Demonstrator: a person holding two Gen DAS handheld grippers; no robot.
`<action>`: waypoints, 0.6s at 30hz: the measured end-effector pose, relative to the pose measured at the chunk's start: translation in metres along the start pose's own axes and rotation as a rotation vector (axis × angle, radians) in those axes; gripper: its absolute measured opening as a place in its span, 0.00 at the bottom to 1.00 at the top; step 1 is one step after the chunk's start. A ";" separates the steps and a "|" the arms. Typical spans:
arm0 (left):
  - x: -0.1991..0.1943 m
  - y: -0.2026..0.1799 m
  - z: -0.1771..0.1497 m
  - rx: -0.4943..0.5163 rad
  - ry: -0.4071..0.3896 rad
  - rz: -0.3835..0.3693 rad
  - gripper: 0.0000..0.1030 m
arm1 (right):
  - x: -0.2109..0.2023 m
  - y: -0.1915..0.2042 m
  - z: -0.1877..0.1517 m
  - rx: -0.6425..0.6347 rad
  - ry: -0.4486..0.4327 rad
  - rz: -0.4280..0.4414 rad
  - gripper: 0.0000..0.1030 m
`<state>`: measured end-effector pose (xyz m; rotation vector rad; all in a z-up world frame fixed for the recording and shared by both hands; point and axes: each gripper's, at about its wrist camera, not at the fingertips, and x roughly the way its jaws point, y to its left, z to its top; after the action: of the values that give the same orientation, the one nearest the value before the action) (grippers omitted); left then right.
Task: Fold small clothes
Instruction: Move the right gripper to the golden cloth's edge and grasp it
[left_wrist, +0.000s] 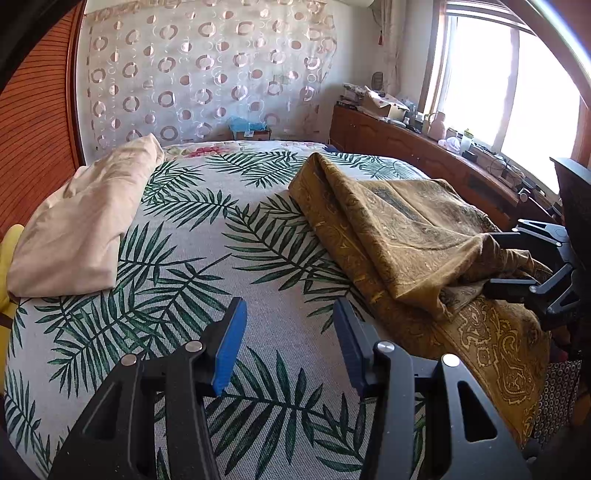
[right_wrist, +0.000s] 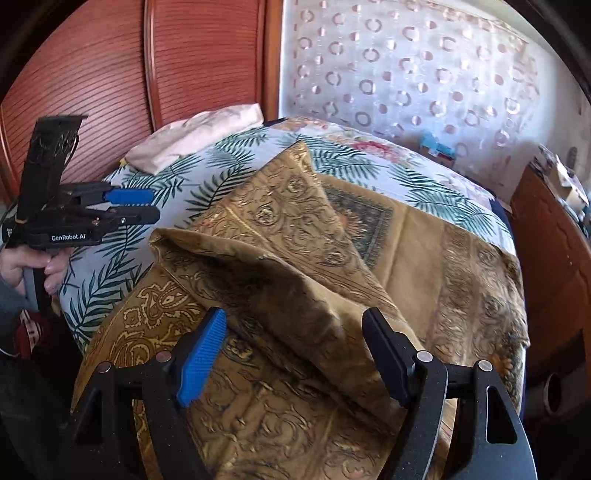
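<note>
Right gripper (right_wrist: 295, 354), spread wide, hovers over a rumpled gold cloth (right_wrist: 295, 258); left gripper (left_wrist: 291, 343), also spread, above the bedspread (left_wrist: 221, 258).

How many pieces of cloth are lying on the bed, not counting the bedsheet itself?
2. A brown patterned cloth lies partly folded on the bed's right side by the right gripper. A beige folded cloth lies at the far left. More may be hidden underneath.

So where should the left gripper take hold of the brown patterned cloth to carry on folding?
Probably the raised corner of the brown patterned cloth, approached from the left. That flap stands off the bedspread, so a finger can slip under it. The left gripper is open with nothing in it.
</note>
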<state>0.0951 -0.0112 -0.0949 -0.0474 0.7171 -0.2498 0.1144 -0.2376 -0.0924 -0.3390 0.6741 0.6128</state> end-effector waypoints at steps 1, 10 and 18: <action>0.000 0.000 0.000 0.003 0.000 0.003 0.48 | 0.003 0.003 0.002 -0.010 0.004 0.002 0.76; -0.001 0.000 -0.002 0.009 -0.008 0.006 0.48 | 0.022 0.005 0.012 -0.051 0.050 0.043 0.75; -0.004 -0.002 -0.001 0.014 -0.034 0.013 0.48 | 0.019 -0.016 0.018 -0.003 0.028 0.064 0.10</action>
<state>0.0910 -0.0122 -0.0923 -0.0335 0.6820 -0.2414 0.1454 -0.2332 -0.0902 -0.3306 0.7125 0.6713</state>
